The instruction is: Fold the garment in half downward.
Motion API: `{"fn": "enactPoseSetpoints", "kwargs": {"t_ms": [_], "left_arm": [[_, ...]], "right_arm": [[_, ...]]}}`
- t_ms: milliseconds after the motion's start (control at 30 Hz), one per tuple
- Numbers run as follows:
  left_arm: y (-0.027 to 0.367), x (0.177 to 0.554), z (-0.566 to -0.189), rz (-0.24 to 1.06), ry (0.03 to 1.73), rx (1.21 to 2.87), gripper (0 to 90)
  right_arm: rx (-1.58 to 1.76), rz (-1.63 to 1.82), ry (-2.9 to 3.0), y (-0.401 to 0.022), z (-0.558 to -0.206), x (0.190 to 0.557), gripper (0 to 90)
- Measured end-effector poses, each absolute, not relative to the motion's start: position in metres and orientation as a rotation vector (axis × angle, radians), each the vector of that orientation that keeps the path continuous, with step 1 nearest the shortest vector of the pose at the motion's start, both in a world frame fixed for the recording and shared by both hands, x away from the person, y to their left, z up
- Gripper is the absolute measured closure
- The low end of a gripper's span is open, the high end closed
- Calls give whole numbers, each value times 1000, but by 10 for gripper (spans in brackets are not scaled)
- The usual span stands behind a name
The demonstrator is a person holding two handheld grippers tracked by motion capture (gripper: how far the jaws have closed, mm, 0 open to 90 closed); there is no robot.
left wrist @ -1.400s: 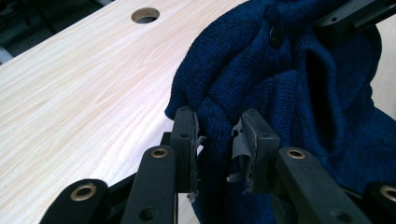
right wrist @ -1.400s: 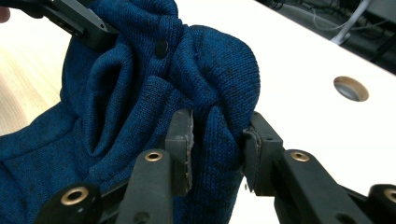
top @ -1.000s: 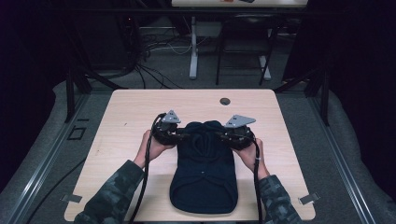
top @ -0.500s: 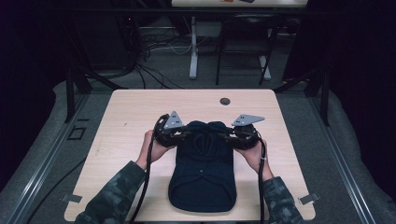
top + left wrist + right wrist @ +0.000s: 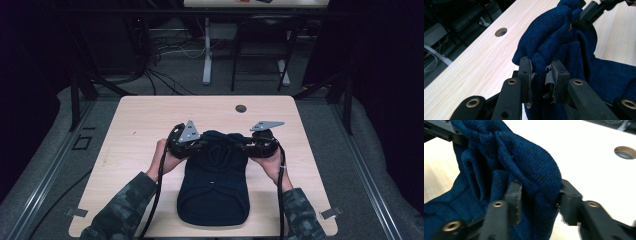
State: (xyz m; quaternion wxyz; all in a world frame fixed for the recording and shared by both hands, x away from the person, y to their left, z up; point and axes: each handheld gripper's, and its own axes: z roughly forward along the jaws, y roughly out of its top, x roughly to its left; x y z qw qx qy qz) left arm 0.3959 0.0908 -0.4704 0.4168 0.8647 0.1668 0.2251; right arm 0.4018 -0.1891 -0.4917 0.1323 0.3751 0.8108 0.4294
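The dark blue knitted garment [image 5: 214, 185] lies on the pale wooden desk [image 5: 135, 120], its long axis running twelve to six. The left gripper [image 5: 196, 145] and right gripper [image 5: 245, 145] pinch its twelve-o'clock edge, apparently lifted, at ten and two, jaws clenched on knit.

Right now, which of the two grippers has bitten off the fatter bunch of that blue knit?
The right gripper: its jaws stand wide around a thick roll of the blue knit garment. The left gripper pinches just a thin fold.
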Motion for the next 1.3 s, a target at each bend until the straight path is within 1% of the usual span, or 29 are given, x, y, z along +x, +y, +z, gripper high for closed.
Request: {"fn": "enactPoseSetpoints", "kwargs": {"t_ms": [33, 67, 100, 167, 200, 267, 300, 333, 433, 467, 500, 633, 700, 767, 833, 867, 967, 1067, 1167, 1300], "left_arm": [[91, 396, -470, 565, 419, 2171, 740], [92, 396, -470, 557, 427, 2164, 739], [92, 397, -470, 543, 434, 2167, 738], [93, 398, -470, 533, 443, 2164, 733], [95, 399, -471, 477, 457, 2174, 729], [96, 399, -471, 463, 465, 2178, 718], [98, 399, -473, 415, 485, 2186, 707], [99, 398, -474, 404, 489, 2183, 698], [102, 397, -477, 366, 505, 2190, 654], [102, 398, -478, 361, 517, 2192, 628], [102, 398, -478, 361, 517, 2192, 579], [101, 401, -485, 330, 548, 2212, 493], [100, 402, -488, 332, 555, 2222, 461], [97, 403, -491, 327, 555, 2233, 452], [95, 403, -493, 331, 556, 2242, 465], [95, 403, -493, 331, 556, 2242, 494], [91, 404, -496, 356, 566, 2248, 622], [90, 403, -496, 378, 550, 2233, 718], [89, 400, -498, 412, 527, 2221, 751], [88, 394, -500, 454, 491, 2219, 757]], "right_arm": [[1089, 1246, 2353, -189, -492, 402, 626], [1061, 1242, 2338, -187, -490, 400, 675], [1046, 1236, 2330, -186, -489, 399, 692], [1033, 1225, 2322, -185, -487, 397, 705], [991, 1209, 2296, -183, -484, 394, 724], [957, 1189, 2273, -180, -481, 389, 736], [931, 1186, 2260, -179, -480, 387, 741], [910, 1189, 2242, -178, -479, 385, 744], [848, 1160, 2222, -174, -477, 378, 749], [832, 1156, 2217, -173, -477, 376, 750], [823, 1152, 2216, -172, -477, 375, 753], [789, 1148, 2202, -170, -478, 372, 755], [774, 1146, 2206, -170, -478, 370, 755], [762, 1149, 2198, -169, -478, 368, 755], [740, 1143, 2193, -169, -477, 366, 755], [740, 1143, 2193, -169, -477, 366, 755], [704, 1131, 2201, -168, -478, 363, 755], [699, 1134, 2214, -170, -480, 362, 749], [707, 1151, 2232, -174, -481, 362, 732], [722, 1181, 2291, -181, -485, 361, 703]]}}
